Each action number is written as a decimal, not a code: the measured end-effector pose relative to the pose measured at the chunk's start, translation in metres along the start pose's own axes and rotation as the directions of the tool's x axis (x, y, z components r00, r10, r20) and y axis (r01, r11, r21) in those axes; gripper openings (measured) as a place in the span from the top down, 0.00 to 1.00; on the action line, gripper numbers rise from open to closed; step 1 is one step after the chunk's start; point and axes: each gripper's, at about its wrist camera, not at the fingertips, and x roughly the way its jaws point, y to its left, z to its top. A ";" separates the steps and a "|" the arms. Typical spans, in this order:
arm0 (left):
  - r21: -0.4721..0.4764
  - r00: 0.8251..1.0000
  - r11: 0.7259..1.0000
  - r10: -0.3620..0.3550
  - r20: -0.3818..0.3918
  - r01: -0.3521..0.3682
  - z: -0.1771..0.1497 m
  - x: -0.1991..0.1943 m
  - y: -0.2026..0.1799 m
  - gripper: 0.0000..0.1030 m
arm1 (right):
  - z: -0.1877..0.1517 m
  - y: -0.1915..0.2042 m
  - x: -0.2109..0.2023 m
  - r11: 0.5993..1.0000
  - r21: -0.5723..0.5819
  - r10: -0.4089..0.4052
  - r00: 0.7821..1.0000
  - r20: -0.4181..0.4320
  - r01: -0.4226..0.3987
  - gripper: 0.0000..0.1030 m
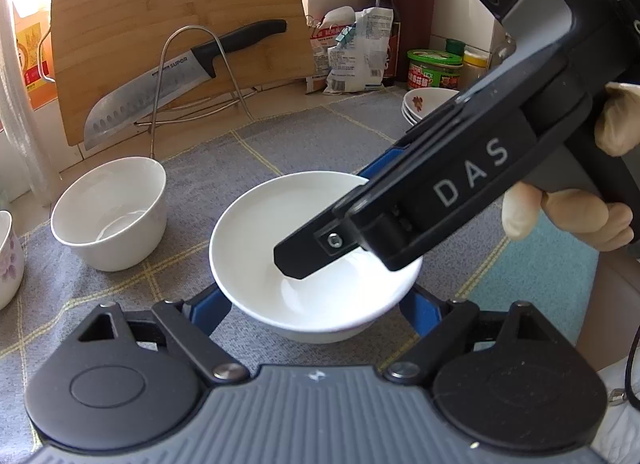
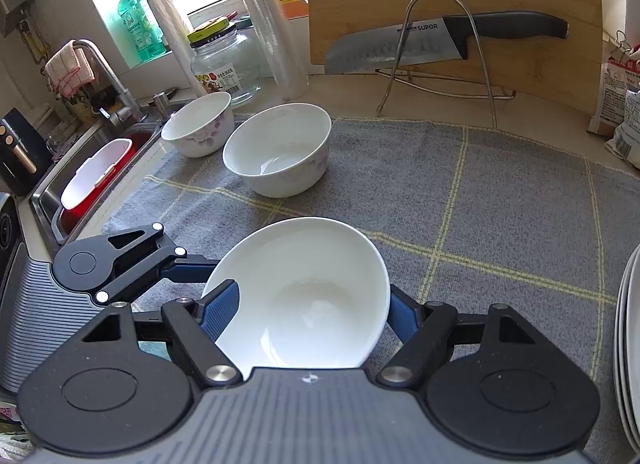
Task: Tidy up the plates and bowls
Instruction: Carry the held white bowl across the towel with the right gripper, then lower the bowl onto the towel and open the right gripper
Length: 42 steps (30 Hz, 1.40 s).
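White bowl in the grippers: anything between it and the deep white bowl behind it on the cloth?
Nothing visible. Only bare grey cloth lies between the white bowl and the deep white bowl. The floral bowl sits off to the side, beyond the deep one, clear of that path.

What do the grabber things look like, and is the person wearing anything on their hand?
Each gripper is black, with a ribbed grey body, round black hinge discs and blue textured pads. The left gripper shows its own, and the right gripper looks the same. White letters "DAS" mark the right one's side. The hand wears a pale glove.
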 end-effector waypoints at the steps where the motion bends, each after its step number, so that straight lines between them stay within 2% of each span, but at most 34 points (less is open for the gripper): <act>1: 0.000 1.000 1.000 -0.001 0.000 0.001 0.000 0.000 0.000 0.13 | 0.000 0.000 0.000 1.000 0.001 -0.001 1.000 0.000 0.001 0.20; 21: 0.002 1.000 1.000 -0.003 -0.009 0.003 -0.002 0.004 0.000 0.11 | 0.000 -0.001 0.005 1.000 0.005 0.001 1.000 -0.013 -0.001 0.19; 23: 0.004 1.000 1.000 -0.008 0.006 0.008 -0.001 0.003 0.000 0.06 | 0.000 -0.001 0.005 1.000 0.008 0.005 1.000 -0.013 -0.005 0.16; 24: 0.008 1.000 1.000 0.000 0.017 0.000 0.000 0.001 0.000 0.02 | 0.000 -0.002 0.004 1.000 0.009 0.004 1.000 -0.006 -0.004 0.09; 26: 0.019 1.000 1.000 0.004 0.015 -0.005 0.000 0.000 0.000 0.01 | 0.000 -0.002 0.000 1.000 0.016 -0.006 1.000 0.014 0.005 0.00; 36: -0.033 1.000 0.999 0.010 0.027 -0.009 -0.006 -0.021 0.003 0.01 | 0.005 0.000 -0.010 0.999 0.024 -0.036 0.998 0.047 0.035 0.00; 42: -0.066 0.997 0.996 0.062 0.042 -0.060 -0.009 -0.042 0.011 0.01 | 0.013 0.010 -0.013 0.995 -0.003 -0.096 0.992 0.084 0.096 0.00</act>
